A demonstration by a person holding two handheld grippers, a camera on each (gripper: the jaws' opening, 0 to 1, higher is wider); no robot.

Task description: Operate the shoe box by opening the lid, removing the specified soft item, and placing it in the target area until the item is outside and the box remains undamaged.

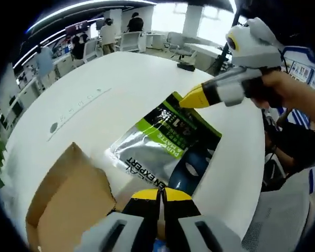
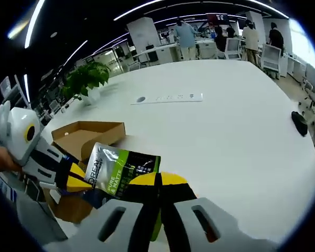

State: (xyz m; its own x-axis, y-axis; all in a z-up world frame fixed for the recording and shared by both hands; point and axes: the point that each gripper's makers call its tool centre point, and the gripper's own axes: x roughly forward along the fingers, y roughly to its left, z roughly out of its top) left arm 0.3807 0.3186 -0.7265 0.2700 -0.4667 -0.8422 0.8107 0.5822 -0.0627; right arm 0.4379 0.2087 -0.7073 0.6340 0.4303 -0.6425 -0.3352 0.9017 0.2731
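Pouch [image 1: 165,144], glossy green-and-silver foil with crinkles, is stretched between both my grippers above the white desk [image 1: 110,89]. My left gripper [image 1: 158,195] has its yellow-tipped jaws pressed together on the near edge, and my right gripper [image 2: 158,181] pinches the opposite edge. Just beyond sits the open brown cardboard shoe box [image 2: 86,137].

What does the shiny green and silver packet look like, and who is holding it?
The shiny green, silver and dark blue plastic packet is a flat, soft pouch with crinkly foil and printed lettering. It is out of the open brown cardboard box and held over the white table. The left gripper and the right gripper, both with yellow-tipped jaws, are shut on opposite ends of it. It looks unopened and whole.
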